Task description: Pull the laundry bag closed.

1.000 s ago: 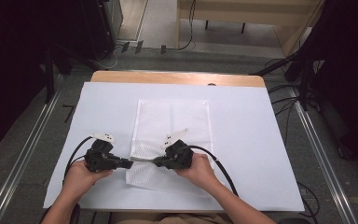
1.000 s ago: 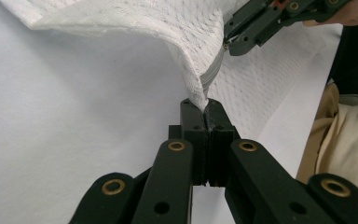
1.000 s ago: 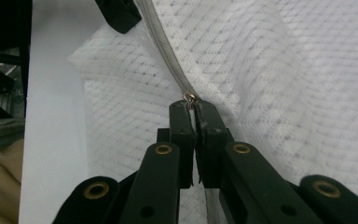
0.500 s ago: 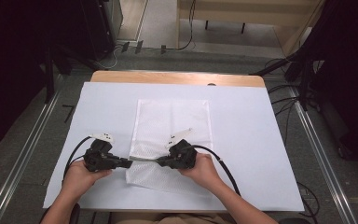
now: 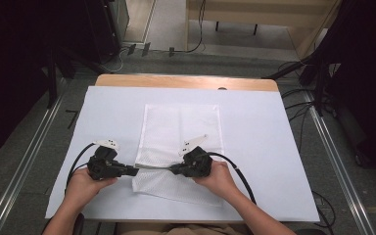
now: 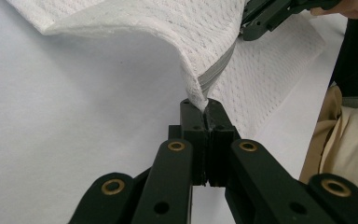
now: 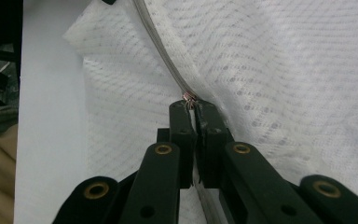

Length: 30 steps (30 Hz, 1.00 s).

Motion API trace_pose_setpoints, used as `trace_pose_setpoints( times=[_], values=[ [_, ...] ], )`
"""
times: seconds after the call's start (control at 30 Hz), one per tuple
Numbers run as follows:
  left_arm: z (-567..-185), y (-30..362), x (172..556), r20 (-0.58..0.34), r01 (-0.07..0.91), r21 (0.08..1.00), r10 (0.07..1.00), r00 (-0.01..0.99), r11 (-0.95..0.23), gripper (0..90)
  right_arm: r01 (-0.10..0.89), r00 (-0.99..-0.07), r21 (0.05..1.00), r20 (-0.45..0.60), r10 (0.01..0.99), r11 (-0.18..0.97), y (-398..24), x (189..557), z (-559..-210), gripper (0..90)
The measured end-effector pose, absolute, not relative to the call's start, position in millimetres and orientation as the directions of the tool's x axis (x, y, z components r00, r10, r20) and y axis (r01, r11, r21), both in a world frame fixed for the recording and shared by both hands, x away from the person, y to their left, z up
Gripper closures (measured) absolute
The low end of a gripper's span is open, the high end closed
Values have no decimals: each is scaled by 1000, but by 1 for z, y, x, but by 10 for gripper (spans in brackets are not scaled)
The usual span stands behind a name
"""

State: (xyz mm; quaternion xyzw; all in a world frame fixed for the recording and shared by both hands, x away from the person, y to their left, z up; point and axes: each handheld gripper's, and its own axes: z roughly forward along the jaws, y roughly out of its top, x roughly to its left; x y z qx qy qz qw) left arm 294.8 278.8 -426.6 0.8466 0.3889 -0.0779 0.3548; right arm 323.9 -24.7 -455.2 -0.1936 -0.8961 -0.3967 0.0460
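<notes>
A white mesh zip bag (image 5: 181,142) lies on the white table cover, its near end lifted. My left gripper (image 5: 136,170) is shut on the bag's left corner (image 6: 200,98), where the grey zip (image 6: 219,74) ends. My right gripper (image 5: 172,170) points left toward it and is shut on the small coppery zip slider (image 7: 189,98). The grey zip (image 7: 161,46) runs away from the slider across the mesh (image 7: 284,65). In the left gripper view the right gripper (image 6: 270,16) shows at the top right, on the bag's raised edge.
A white sheet (image 5: 274,147) covers the wooden table (image 5: 186,81), with bare room on both sides of the bag. Cables (image 5: 237,176) trail from both grippers toward the near edge. Metal rails (image 5: 340,161) and dark stands flank the table. The person's trouser leg (image 6: 349,135) is close by.
The right gripper has shifted slightly rightward along the zip. The left hand has kept still.
</notes>
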Motion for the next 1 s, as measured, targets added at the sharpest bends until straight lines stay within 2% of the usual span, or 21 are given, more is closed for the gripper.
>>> trace_pose_setpoints(
  times=[1.0],
  values=[
    [-427,282,295,-406,711,549,604,686,-440,899,399,-912,664,220,345,633,-56,323,-453,883]
  ],
)
